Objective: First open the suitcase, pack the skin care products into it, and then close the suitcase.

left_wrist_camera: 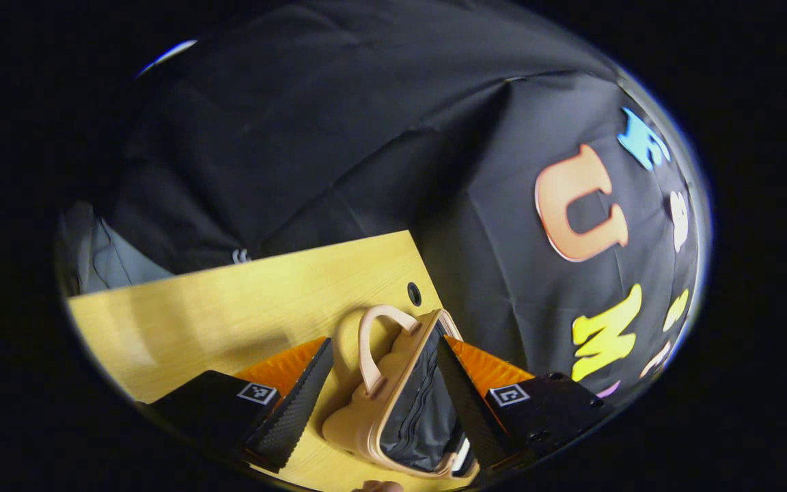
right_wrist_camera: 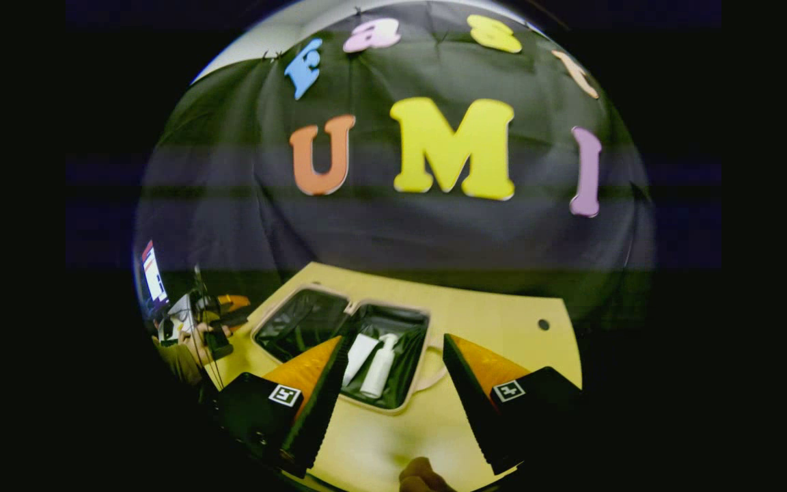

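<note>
Suitcase (right_wrist_camera: 342, 342) lies open flat on the yellow surface (right_wrist_camera: 503, 321), both black-lined halves facing up. Two white skin care items sit in the right-hand half as the right gripper view shows it: a flat tube (right_wrist_camera: 359, 357) and a pump bottle (right_wrist_camera: 380, 365), side by side, near or touching, cannot tell which. Packing step looks done; closing remains.

Left gripper (left_wrist_camera: 383, 383), in the left gripper view: fingers apart, straddling one suitcase half, which appears tilted up on edge, handle (left_wrist_camera: 373, 342) toward the camera. The right finger lies against the black lining (left_wrist_camera: 421, 410); the left finger stands clear of the shell. Judgement: the spread fingers bracket the lid edge so it can be pushed over, not clamped.

Right gripper (right_wrist_camera: 390, 383): fingers apart, holding nothing, above the surface just in front of the suitcase. Likely kept back to leave the lid a free arc.

Risk: the bottle may roll as the lid swings.
</note>
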The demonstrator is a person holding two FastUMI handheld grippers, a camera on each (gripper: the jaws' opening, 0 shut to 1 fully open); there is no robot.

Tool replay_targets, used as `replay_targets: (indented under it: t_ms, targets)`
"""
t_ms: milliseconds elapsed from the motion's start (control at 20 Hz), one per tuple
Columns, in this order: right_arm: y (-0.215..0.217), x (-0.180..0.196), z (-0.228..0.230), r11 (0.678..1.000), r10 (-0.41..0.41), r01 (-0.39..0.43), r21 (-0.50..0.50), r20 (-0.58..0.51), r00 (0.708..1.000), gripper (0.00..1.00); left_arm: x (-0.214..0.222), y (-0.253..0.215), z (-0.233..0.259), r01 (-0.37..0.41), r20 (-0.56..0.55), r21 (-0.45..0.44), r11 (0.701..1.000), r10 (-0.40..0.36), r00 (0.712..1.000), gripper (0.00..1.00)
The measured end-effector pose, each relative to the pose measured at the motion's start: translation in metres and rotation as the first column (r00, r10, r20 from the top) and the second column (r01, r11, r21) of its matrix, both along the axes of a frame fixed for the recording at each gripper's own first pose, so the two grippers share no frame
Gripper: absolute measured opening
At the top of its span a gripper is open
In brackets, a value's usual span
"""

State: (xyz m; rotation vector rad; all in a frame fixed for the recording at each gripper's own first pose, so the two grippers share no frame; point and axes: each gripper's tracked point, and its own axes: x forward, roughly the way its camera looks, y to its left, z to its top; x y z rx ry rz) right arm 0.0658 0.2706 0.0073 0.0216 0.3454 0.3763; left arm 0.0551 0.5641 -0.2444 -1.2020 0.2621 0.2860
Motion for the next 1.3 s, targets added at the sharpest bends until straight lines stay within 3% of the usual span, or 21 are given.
replay_targets:
  t_ms: [200,250,350,400,450,550,650,750,900,1000,1050,1100,1150,1300]
  targets:
    - [-0.042,-0.025,0.019,0.995,-0.101,0.101,-0.021,0.032,0.994,0.83,0.008,-0.003,-0.027,-0.010,0.012,-0.162,0.987,0.012,1.000,0.96]
    - [-0.052,-0.029,0.025,0.991,-0.129,0.130,-0.021,0.048,0.991,0.80,0.013,-0.002,-0.025,-0.018,0.022,-0.188,0.982,0.023,1.000,0.92]
    - [-0.071,-0.040,0.033,0.982,-0.184,0.186,-0.024,0.075,0.980,0.83,0.021,-0.003,-0.038,-0.013,-0.001,-0.213,0.977,0.014,1.000,0.87]
    - [-0.083,-0.042,0.034,0.974,-0.221,0.224,-0.027,0.083,0.972,0.80,0.030,-0.007,-0.045,-0.016,-0.025,-0.222,0.975,0.011,1.000,0.63]
    - [-0.095,-0.045,0.036,0.966,-0.256,0.259,-0.018,0.087,0.963,0.82,0.034,-0.009,-0.053,-0.029,-0.057,-0.228,0.973,0.016,0.998,0.69]
    - [-0.120,-0.051,0.043,0.941,-0.338,0.337,0.021,0.093,0.937,0.82,0.039,-0.012,-0.054,-0.032,-0.057,-0.252,0.967,0.018,0.998,0.25]
    - [-0.150,-0.057,0.045,0.906,-0.423,0.420,0.048,0.094,0.901,0.80,0.041,-0.009,-0.048,-0.044,-0.046,-0.293,0.955,0.032,0.998,0.28]
    - [-0.177,-0.065,0.048,0.871,-0.491,0.487,0.061,0.102,0.865,0.82,0.043,-0.010,-0.050,-0.047,-0.076,-0.251,0.967,0.028,0.997,0.12]
    - [-0.209,-0.079,0.051,0.833,-0.553,0.551,0.055,0.128,0.823,0.82,0.044,-0.010,-0.034,-0.025,-0.148,-0.059,0.998,0.016,0.989,0.08]
    - [-0.228,-0.082,0.054,0.806,-0.590,0.590,0.050,0.151,0.793,0.82,0.045,-0.007,-0.006,-0.007,-0.147,0.043,0.999,0.013,0.989,0.06]
    - [-0.234,-0.082,0.056,0.799,-0.599,0.599,0.055,0.158,0.785,0.82,0.048,-0.008,0.012,-0.011,-0.132,0.068,0.998,0.019,0.991,0.06]
    - [-0.244,-0.095,0.057,0.797,-0.602,0.599,0.068,0.163,0.782,0.82,0.049,-0.011,0.033,-0.015,-0.116,0.092,0.996,0.026,0.993,0.14]
    - [-0.249,-0.098,0.056,0.798,-0.602,0.598,0.076,0.164,0.782,0.82,0.049,-0.015,0.049,-0.015,-0.111,0.129,0.992,0.030,0.993,0.05]
    - [-0.260,-0.100,0.050,0.808,-0.588,0.583,0.080,0.175,0.790,0.82,0.050,-0.033,0.095,-0.003,-0.091,0.291,0.957,0.031,0.995,0.05]
